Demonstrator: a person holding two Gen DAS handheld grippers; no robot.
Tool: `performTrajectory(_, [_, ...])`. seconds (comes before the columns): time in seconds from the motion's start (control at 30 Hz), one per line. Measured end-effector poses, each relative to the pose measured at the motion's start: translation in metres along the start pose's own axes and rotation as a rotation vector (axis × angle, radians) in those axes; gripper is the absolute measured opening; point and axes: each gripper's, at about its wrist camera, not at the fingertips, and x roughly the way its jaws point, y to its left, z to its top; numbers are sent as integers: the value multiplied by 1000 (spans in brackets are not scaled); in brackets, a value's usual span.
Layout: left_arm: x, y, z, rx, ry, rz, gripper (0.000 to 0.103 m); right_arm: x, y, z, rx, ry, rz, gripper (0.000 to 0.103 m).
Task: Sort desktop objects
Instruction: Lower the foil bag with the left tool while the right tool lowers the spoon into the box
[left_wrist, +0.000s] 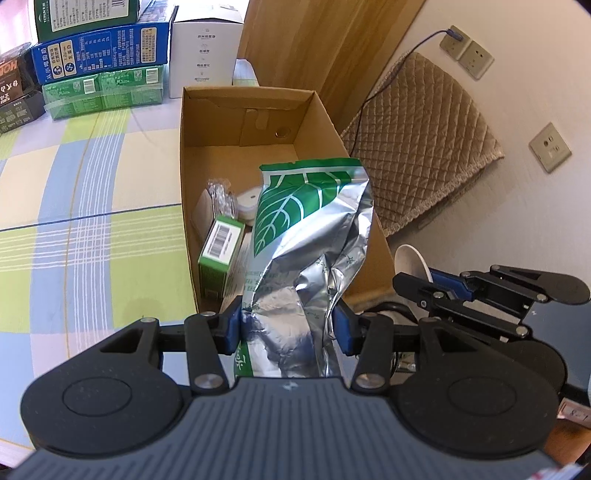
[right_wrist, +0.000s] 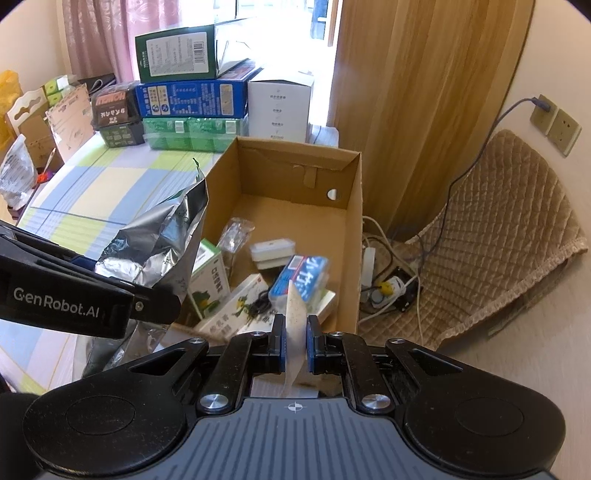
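Held over the cardboard box (left_wrist: 255, 110), the left gripper (left_wrist: 288, 325) pinches a crinkly, light foil tea bag (left_wrist: 310, 229) low across its soft body, while the right gripper (right_wrist: 295, 343) clamps a thin, stiff white spoon (right_wrist: 293, 332).

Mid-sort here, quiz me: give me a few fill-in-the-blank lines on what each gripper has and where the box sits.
1. The left gripper is shut on a crumpled silver and ____ foil bag.
2. The right gripper pinches a thin white ____.
3. Both hold their items above an open ____ box.
4. That box already holds several small ____.

Missing words: green; strip; cardboard; packages
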Motion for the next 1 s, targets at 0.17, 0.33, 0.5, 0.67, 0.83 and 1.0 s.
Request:
performTrajectory(0.17, [10, 8, 17, -25, 7, -11, 43, 13, -5, 16, 2, -2, -3, 7])
performTrajectory(0.33, [20, 14, 36, -40, 9, -16, 43, 27, -11, 31, -3, 1, -8, 7])
performTrajectory(0.5, [27, 20, 56, -57, 0, -34, 43, 39, -17, 45, 0, -1, -11, 7])
performTrajectory(0.67, [36, 27, 73, -76, -6, -52, 43, 52, -24, 59, 6, -6, -15, 7])
performTrajectory(0.83, [47, 30, 84, -85, -8, -63, 43, 65, -28, 72, 9, -2, -17, 7])
performTrajectory(1.0, [57, 37, 92, -121, -24, -98, 47, 78, -30, 78, 10, 7, -23, 7])
